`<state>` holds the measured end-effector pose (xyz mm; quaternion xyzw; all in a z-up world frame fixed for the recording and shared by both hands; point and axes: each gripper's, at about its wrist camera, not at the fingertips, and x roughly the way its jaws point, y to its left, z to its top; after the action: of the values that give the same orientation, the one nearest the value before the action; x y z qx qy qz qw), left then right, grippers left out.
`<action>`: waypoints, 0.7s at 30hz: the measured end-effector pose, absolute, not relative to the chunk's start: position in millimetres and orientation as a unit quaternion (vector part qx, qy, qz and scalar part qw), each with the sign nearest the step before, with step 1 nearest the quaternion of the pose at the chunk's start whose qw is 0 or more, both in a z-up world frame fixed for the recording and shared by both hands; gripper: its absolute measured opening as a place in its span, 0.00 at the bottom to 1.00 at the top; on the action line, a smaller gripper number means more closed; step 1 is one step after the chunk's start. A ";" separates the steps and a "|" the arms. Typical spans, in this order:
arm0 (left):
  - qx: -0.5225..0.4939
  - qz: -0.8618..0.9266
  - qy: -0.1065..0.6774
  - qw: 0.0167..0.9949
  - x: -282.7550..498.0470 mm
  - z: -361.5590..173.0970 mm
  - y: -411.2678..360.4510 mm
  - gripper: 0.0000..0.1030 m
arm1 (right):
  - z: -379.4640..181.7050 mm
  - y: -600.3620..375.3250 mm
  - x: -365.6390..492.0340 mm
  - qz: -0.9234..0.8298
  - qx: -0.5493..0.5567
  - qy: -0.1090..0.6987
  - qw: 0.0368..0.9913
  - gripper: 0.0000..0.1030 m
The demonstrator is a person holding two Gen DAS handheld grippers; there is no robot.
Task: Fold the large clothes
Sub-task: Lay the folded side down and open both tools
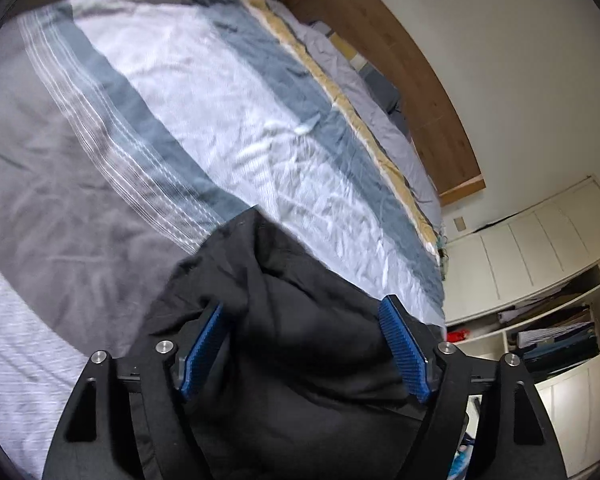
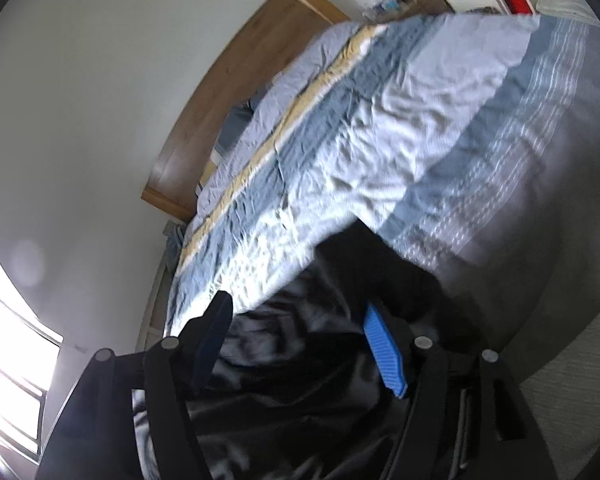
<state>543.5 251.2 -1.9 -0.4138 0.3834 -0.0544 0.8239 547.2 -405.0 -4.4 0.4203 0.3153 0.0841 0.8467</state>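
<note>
Two views show the same thing: jaws spread and cloth loose between them.

From your left wrist, the left gripper (image 1: 308, 344) stands wide apart, its blue ribbed pads (image 1: 404, 350) clear of the black, crumpled garment (image 1: 296, 312) that lies on the near edge of the striped grey, blue and white bedspread (image 1: 204, 112). The danger is that the bunched cloth slumps out of shape, or that a closing pad takes several layers at once. Far right, the wooden headboard (image 1: 400, 64) and the white open shelves of folded clothes (image 1: 556, 332) stand well clear.

From your right wrist, the right gripper (image 2: 304, 340) is likewise open over the same dark garment (image 2: 300, 360), holding nothing. Blur hides the hem, so you may misjudge an edge. Nothing blocks you; a bright window (image 2: 16, 344) glares at near left.
</note>
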 end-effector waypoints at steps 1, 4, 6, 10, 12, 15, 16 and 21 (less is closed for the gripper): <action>-0.407 -0.048 0.380 0.829 539.1 3.9 252.9 0.76 | 1.8 -405.8 543.5 0.082 0.417 0.313 0.849 0.63; -0.387 -0.031 0.376 0.842 528.2 20.4 253.9 0.76 | 24.5 -399.7 531.9 0.086 0.388 0.313 0.863 0.63; -0.361 -0.032 0.377 0.852 521.8 31.2 244.5 0.76 | 38.4 -386.5 524.8 0.095 0.362 0.316 0.872 0.63; -0.289 -0.051 0.395 0.870 513.7 44.7 200.9 0.76 | 53.6 -346.2 516.4 0.123 0.313 0.333 0.881 0.63; -0.252 -0.066 0.403 0.877 512.1 46.1 173.1 0.76 | 57.8 -317.1 514.1 0.138 0.278 0.344 0.886 0.63; -0.208 -0.090 0.412 0.882 510.9 44.9 129.5 0.76 | 57.4 -274.9 513.5 0.152 0.224 0.356 0.895 0.63; -0.192 -0.098 0.414 0.884 512.5 44.1 115.3 0.76 | 55.0 -264.2 514.4 0.157 0.216 0.359 0.894 0.63; -0.128 -0.113 0.420 0.891 530.9 31.6 56.9 0.77 | 35.6 -218.8 529.2 0.161 0.177 0.374 0.896 0.63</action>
<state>530.9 56.9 31.6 -0.1281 0.4199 -0.1133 0.8913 529.2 -218.8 35.6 0.1771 0.3740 0.1609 0.8960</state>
